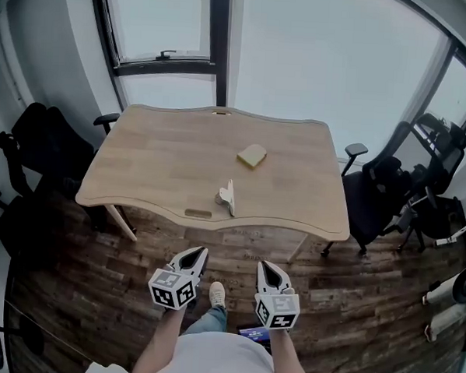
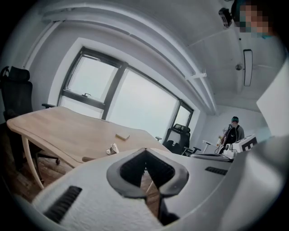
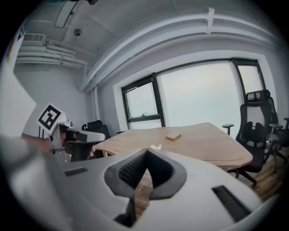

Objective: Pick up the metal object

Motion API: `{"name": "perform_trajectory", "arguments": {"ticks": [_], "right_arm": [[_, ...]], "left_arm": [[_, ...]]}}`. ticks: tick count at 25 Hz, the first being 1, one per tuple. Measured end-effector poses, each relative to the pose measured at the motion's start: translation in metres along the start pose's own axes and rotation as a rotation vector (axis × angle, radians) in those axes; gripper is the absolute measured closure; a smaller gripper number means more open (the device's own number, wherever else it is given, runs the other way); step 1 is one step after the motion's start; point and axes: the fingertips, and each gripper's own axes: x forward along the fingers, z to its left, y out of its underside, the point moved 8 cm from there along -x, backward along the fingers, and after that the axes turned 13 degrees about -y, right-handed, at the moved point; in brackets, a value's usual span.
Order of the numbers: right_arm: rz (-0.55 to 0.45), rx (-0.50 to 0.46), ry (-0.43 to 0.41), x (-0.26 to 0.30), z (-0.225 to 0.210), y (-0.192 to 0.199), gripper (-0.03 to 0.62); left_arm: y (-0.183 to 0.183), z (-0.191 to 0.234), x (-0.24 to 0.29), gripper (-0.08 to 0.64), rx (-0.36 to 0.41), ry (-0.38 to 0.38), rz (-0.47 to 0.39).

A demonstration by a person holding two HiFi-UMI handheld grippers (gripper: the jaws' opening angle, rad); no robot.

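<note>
Left gripper point(image 1: 199, 252) closed and empty, held over the wooden floor point(image 1: 79, 291); right gripper point(image 1: 265, 264) just beside it, jaws together, empty; metal object point(image 1: 228, 195) ahead of both, well apart, near the table's point(image 1: 141, 161) front edge; yellowish block point(image 1: 252, 155) farther beyond

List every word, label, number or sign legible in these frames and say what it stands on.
None readable in any view.
Black-and-white square markers on the cubes of the left gripper and right gripper: patterns, not letters.
Yellow print on the person's white shirt: cut off at the frame edge, unreadable.
</note>
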Motion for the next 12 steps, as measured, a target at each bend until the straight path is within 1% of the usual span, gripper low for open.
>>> {"name": "perform_trajectory", "arguments": {"ticks": [4, 8, 12], "right_arm": [[0.016, 0.011, 0.008, 0.062, -0.028, -0.024, 0.581], [0.033, -0.003, 0.006, 0.124, -0.056, -0.047, 0.581], [0.035, -0.013, 0.035, 0.166, -0.078, -0.064, 0.581]], "left_arm": [[-0.030, 0.029, 0.058, 0.540, -0.017, 0.027, 0.013], [-0.060, 0.058, 0.117, 0.541, -0.026, 0.032, 0.009], [-0.081, 0.081, 0.171, 0.540, -0.008, 0.042, 0.012]]}}
